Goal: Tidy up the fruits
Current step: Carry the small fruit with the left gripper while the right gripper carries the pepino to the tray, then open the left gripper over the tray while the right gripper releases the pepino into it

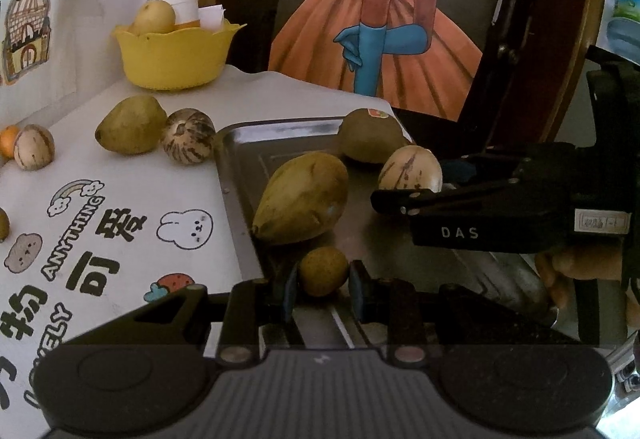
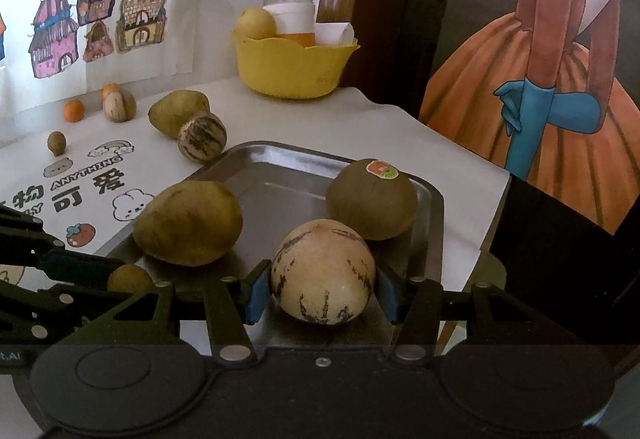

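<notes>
**A:** While both tools sit over the metal tray [image 2: 434, 207], status? How much is sorted?

**B:** About half, my read. Four fruits on the tray, biggest first: mango [image 2: 188, 222] ahead-left of the right gripper [image 2: 323, 293], stickered kiwi [image 2: 372, 199] ahead-right of it, striped pepino melon [image 2: 323, 271] between its blue pads [image 2: 256, 293], small round fruit [image 1: 323, 271] between the left gripper [image 1: 323, 289] pads. Left on the tablecloth [image 2: 360, 123], far ahead-left: second mango [image 2: 178, 117], second pepino [image 2: 202, 142], third pepino [image 2: 119, 106], two oranges [image 2: 74, 110], one tiny green fruit [image 2: 56, 143].

**A:** Jaw state?

**B:** Right: pads hug the pepino on both sides, looks clamped. Left: pads flank the small fruit, a sliver of gap on the right side, so contact is unclear. Cannot tell if it grips.

**A:** Clearance?

**B:** Tight. Right tool's fingers lie across the left tool's forward-right path, just beside the tray pepino. Tray rim rises straight ahead. Table edge drops off to the right of the right gripper, close past the tray. Open room: bare cloth ahead-left, toward the yellow bowl [image 2: 294, 67]. Bowl already holds a pear and a jar.
</notes>
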